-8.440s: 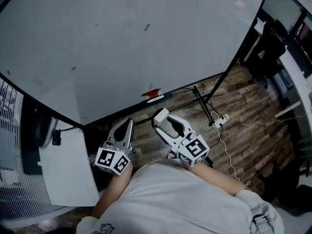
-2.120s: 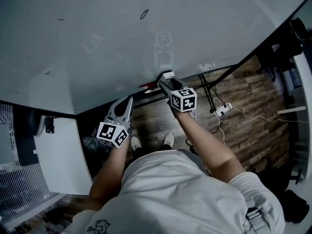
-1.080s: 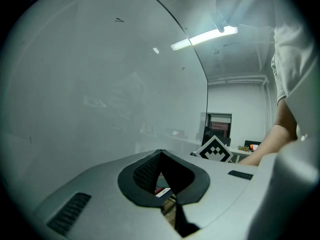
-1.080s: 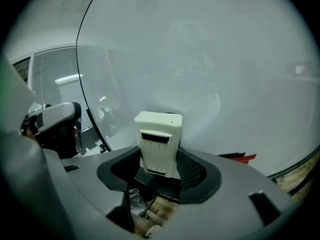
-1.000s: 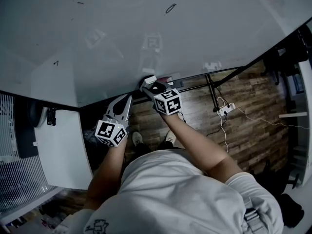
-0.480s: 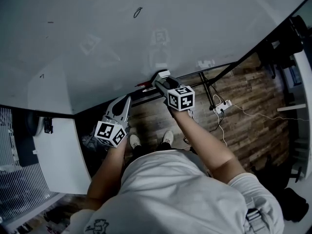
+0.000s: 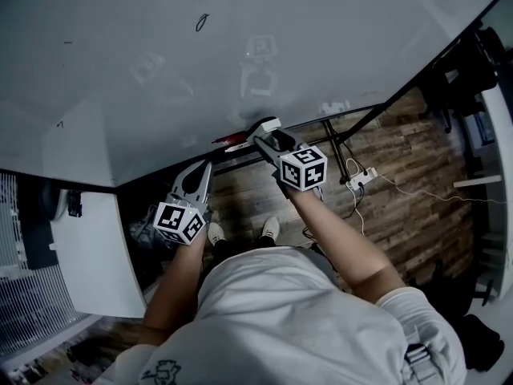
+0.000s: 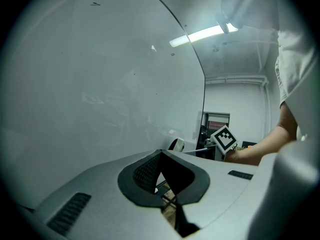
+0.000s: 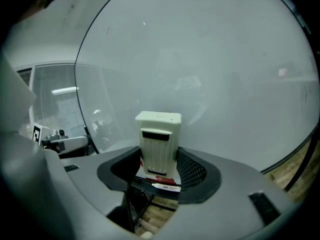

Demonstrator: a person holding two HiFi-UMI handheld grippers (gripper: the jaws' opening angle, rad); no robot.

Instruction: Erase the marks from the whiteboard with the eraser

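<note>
Whiteboard [image 7: 337, 46]: large, fills the upper frame of the head view; one small oval mark [image 7: 202, 22] at upper centre-left, with fainter specks toward the left edge. Eraser [image 7: 266, 123]: white block at frame centre, just by the board's lower edge, upright between the jaws of the right gripper [image 7: 272, 135], which are clamped on its sides; in the right gripper view the eraser [image 9: 158, 144] stands at mid-frame against the board. Red marker [image 7: 228, 139]: lies along the board's lower rail, just left of the eraser. Left gripper [image 7: 203, 168]: lower left of centre, apart from the board, jaws pressed together with nothing between them [image 8: 161, 156]. Wooden floor [image 7: 401, 207]: right of frame.
</note>
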